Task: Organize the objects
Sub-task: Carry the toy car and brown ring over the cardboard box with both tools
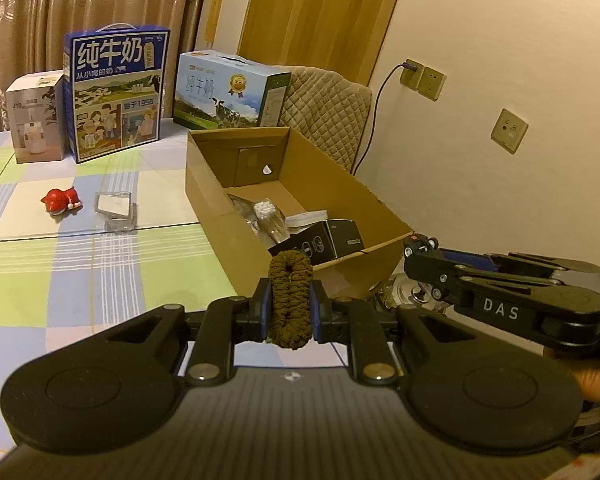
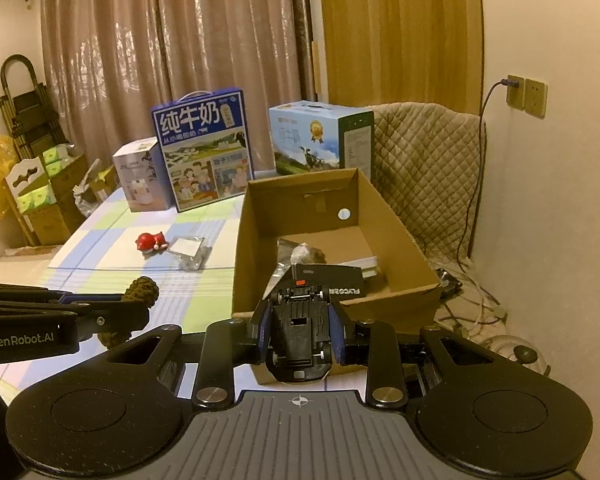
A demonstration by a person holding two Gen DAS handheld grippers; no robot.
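Note:
My left gripper (image 1: 291,308) is shut on a brown knitted scrunchie (image 1: 291,296), held just before the near wall of an open cardboard box (image 1: 220,216). My right gripper (image 2: 300,330) is shut on a black toy car (image 2: 300,332), turned underside up, held before the same box (image 2: 256,256). The right gripper with the car also shows at the right in the left wrist view (image 1: 420,246). The scrunchie shows at the left in the right wrist view (image 2: 142,290). A red figurine (image 1: 62,200) and a clear plastic case (image 1: 116,208) lie on the checked tablecloth (image 1: 60,280).
Inside the box lie a black carton (image 1: 320,240), a bag of cotton swabs (image 1: 268,216) and white papers. At the table's back stand two milk cartons (image 1: 116,92) (image 1: 228,92) and a white box (image 1: 36,116). A quilted chair (image 1: 328,108) and wall sockets (image 1: 420,76) are right.

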